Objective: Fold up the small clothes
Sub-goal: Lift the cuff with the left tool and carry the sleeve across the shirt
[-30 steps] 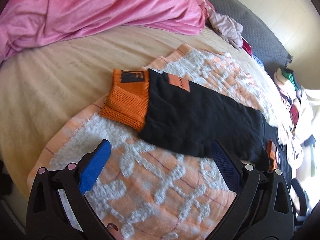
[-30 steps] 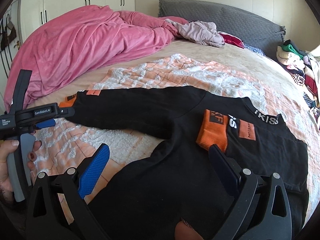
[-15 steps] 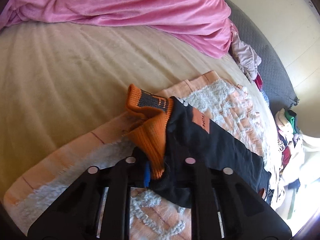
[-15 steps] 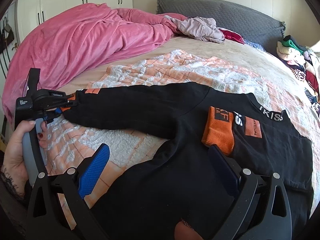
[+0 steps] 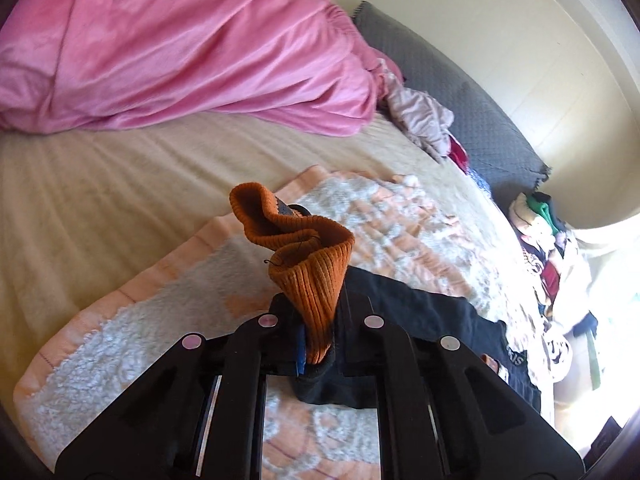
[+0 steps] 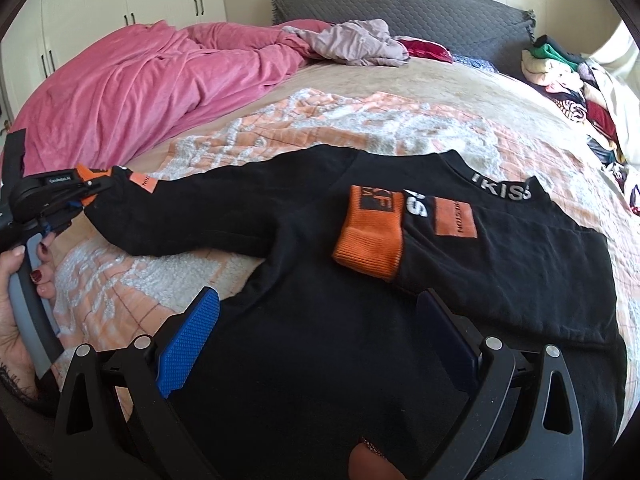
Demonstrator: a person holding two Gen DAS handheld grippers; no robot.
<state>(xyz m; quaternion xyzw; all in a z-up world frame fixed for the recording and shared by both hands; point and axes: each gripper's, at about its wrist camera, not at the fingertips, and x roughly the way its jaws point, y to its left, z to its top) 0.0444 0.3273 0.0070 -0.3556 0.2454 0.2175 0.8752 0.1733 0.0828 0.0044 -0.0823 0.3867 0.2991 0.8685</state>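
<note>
A small black sweater [image 6: 304,320] with orange cuffs lies on an orange and white blanket [image 6: 320,120] on the bed. Its right sleeve is folded over the chest, with the orange cuff [image 6: 370,230] on top. My left gripper [image 5: 318,344] is shut on the left sleeve's orange cuff [image 5: 308,264] and holds it lifted off the blanket; it also shows in the right wrist view [image 6: 82,192] at the far left. My right gripper [image 6: 316,340] is open and empty above the sweater's lower body.
A pink duvet [image 6: 140,92] is heaped at the back left. Loose clothes [image 6: 352,42] lie near the grey headboard [image 6: 400,8]. A pile of clothes [image 6: 568,76] sits at the right edge of the bed.
My left gripper moved onto the left sleeve's orange cuff, shut on it and lifted it. The right gripper stayed open above the sweater.
</note>
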